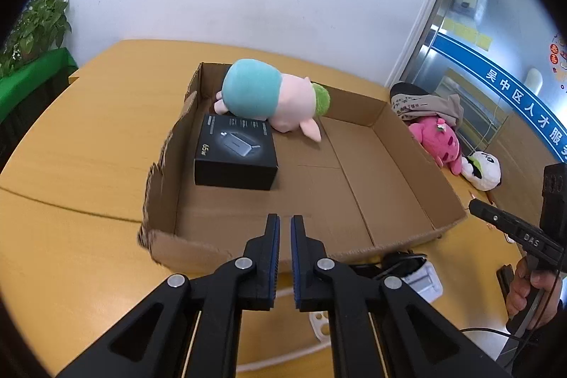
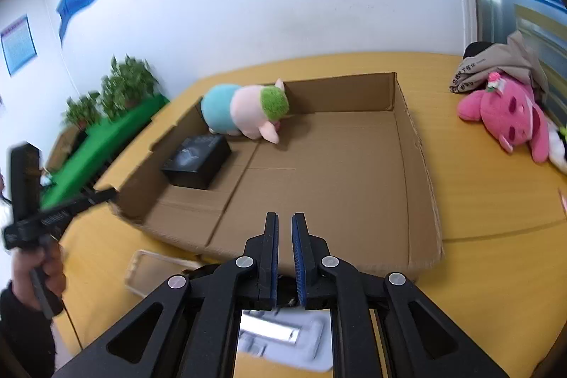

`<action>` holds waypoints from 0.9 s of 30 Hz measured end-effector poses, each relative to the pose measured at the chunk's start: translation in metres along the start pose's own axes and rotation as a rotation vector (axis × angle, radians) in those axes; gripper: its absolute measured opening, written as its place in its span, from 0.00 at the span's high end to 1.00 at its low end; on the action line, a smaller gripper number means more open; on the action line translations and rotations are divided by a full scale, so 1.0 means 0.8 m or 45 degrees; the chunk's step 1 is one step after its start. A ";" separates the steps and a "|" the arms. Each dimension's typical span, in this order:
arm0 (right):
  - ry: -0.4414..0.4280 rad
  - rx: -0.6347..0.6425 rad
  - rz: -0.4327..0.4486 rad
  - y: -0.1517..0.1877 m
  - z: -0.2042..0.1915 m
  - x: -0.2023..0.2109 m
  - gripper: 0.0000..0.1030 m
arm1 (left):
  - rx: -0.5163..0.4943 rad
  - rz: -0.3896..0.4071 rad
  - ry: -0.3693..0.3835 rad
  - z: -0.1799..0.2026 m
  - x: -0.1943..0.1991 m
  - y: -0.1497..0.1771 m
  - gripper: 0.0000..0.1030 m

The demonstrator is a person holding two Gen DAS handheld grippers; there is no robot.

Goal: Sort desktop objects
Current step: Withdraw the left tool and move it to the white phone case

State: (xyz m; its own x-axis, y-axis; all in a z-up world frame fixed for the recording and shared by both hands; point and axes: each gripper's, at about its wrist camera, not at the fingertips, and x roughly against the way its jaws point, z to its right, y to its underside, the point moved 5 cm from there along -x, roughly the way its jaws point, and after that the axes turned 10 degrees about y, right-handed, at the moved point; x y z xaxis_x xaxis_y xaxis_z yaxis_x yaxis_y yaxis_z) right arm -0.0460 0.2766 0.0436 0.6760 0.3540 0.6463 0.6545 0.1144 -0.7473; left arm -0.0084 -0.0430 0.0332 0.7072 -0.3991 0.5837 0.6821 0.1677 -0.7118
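Note:
A shallow cardboard box lies on the yellow table. Inside it, at its far left, lie a teal, pink and green plush pig and a black charger box. My left gripper hangs over the box's near wall, jaws nearly closed and empty. My right gripper is over the box's near edge, jaws nearly closed and empty. A pink plush and a white panda plush lie on the table right of the box.
A grey cloth over a dark item sits behind the pink plush. A clear phone case and a white plastic item lie on the table near the box's front. Potted plants stand far left.

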 end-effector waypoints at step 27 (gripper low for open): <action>0.035 -0.066 -0.049 0.119 0.022 0.047 0.97 | -0.046 -0.043 0.060 0.043 0.030 0.100 0.60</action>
State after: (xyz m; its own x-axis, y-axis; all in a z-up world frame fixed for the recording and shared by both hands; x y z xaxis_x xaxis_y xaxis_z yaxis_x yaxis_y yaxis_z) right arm 0.0359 0.3168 -0.0063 0.6587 0.3242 0.6789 0.6964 0.0790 -0.7133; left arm 0.0692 -0.0082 0.0035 0.6737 -0.4460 0.5893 0.6978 0.1213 -0.7060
